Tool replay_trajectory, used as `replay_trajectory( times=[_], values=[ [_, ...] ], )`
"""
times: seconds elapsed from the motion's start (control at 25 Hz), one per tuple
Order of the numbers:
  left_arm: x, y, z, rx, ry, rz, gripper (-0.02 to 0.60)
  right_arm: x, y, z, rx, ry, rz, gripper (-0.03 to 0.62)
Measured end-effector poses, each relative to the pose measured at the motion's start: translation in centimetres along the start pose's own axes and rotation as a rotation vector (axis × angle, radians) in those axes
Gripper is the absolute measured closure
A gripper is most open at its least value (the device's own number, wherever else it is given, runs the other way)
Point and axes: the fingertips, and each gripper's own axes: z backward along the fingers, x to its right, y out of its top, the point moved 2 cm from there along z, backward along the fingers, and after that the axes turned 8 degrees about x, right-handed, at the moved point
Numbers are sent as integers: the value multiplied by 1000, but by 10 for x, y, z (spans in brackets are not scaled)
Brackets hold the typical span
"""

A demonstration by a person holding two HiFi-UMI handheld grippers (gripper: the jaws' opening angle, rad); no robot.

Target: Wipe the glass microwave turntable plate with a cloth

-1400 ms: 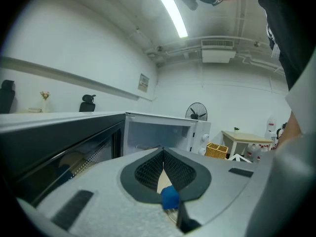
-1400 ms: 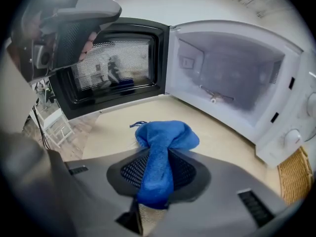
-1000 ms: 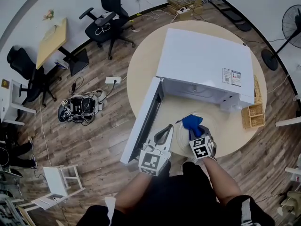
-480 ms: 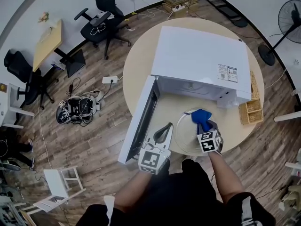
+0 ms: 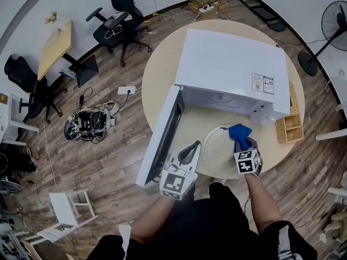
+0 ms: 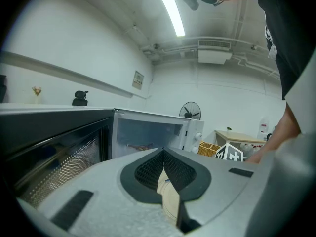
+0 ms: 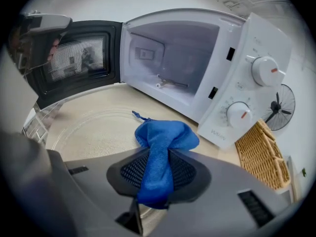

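The round glass plate lies on the tan table in front of the open microwave. My right gripper is shut on a bunched blue cloth, which presses on the plate's far right rim. In the right gripper view the cloth sits on the plate near the microwave's control panel. My left gripper is at the plate's left rim. In the left gripper view its jaws are closed on the thin glass edge.
The microwave door hangs open to the left, right beside my left gripper. A wicker basket stands at the table's right edge. A standing fan, office chairs and cables are on the wooden floor around the table.
My right gripper has dragged the blue cloth rightward across the plate, from its middle to its right rim. The left gripper has stayed at the left rim.
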Motion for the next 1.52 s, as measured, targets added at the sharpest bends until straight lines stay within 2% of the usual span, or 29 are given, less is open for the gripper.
replay_trajectory(
  times=[0.32,0.52,0.8,1.04,1.32,1.52],
  values=[
    [1,-4,7,-24,0,-21,575,25,-13,6,6,-58,-46,500],
    [1,-5,9,-28,0,-17,575,26,-12,14,48,-46,-67,500],
    [5,-8,6,-35,-16,-25,575,-12,15,38,132,63,-107,500],
    [3,-8,8,-36,-14,-23,575,-69,36,51,172,204,-102,500],
    [1,-13,14,-51,-11,-21,575,-129,33,50,152,335,-85,499],
    [2,-18,14,-63,-16,-18,575,-155,28,43,115,396,-49,499]
  ],
)
